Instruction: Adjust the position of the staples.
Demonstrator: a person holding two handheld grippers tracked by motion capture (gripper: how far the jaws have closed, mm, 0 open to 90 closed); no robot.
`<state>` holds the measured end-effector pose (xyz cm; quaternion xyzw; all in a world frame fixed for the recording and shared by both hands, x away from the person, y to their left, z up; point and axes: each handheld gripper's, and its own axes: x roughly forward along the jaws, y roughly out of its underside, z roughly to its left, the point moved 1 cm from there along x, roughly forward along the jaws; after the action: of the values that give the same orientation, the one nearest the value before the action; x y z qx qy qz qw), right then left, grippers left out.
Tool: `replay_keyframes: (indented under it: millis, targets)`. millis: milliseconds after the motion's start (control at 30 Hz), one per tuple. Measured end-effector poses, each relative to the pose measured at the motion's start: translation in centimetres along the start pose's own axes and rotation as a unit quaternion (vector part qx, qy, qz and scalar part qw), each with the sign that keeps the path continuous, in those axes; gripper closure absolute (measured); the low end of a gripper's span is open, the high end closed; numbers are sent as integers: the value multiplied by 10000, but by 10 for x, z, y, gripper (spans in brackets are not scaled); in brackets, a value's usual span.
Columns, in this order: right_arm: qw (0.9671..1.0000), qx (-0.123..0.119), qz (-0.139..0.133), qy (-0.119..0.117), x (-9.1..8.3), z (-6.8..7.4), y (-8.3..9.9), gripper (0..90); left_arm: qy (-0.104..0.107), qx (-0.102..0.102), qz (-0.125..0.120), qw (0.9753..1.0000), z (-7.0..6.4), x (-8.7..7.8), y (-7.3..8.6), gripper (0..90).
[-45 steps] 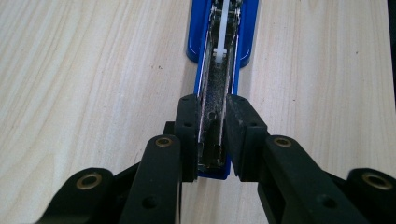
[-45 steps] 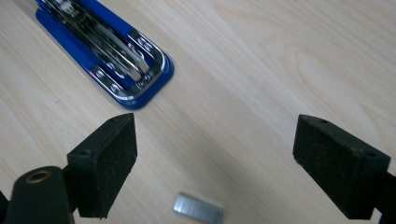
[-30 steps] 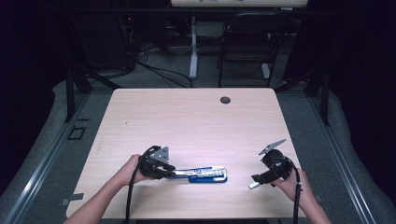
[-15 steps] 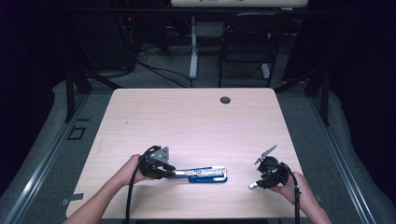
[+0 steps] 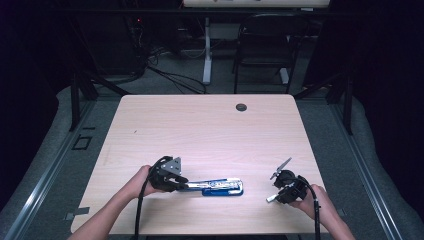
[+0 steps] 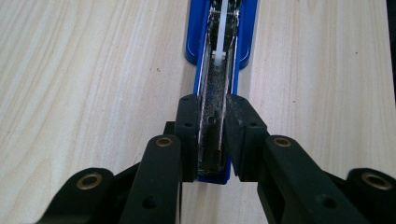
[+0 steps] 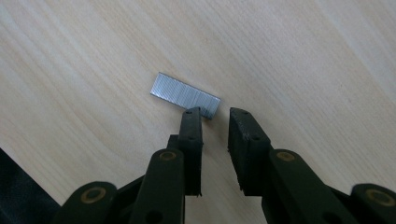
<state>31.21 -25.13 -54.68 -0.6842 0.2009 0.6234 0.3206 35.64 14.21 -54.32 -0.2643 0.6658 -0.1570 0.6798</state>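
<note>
From my left hand-held gripper [image 6: 211, 140] view I see what the high view blurs: the long blue stapler [image 6: 219, 56], opened flat on the pale wood-grain worktop [image 6: 93, 70], its bare metal channel clamped between my jaws. My right hand-held gripper [image 7: 215, 122] view shows a small silvery ribbed strip of staples [image 7: 184, 94] lying flat, the jaws slightly parted, one tip at its end, holding nothing.

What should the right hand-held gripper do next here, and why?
Probably ease forward and close on the strip of staples. The right hand-held gripper is open with the strip's end just ahead, and the left hand-held gripper grips the opened stapler.
</note>
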Motion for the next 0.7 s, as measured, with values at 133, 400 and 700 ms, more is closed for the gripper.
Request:
replay_keyframes:
  millis: [133, 400, 700]
  targets:
    - [10000, -19, 69, -36, 2, 0, 1, 777, -2, 9, 3, 10000, 0, 0, 0, 756]
    - [9998, -148, 157, -16, 2, 3, 0, 825, -28, 18, 3, 10000, 0, 0, 0, 756]
    - [9996, -162, 209, 23, 5, 5, -3, 833, -2, 19, 17, 10000, 0, 1, 0, 757]
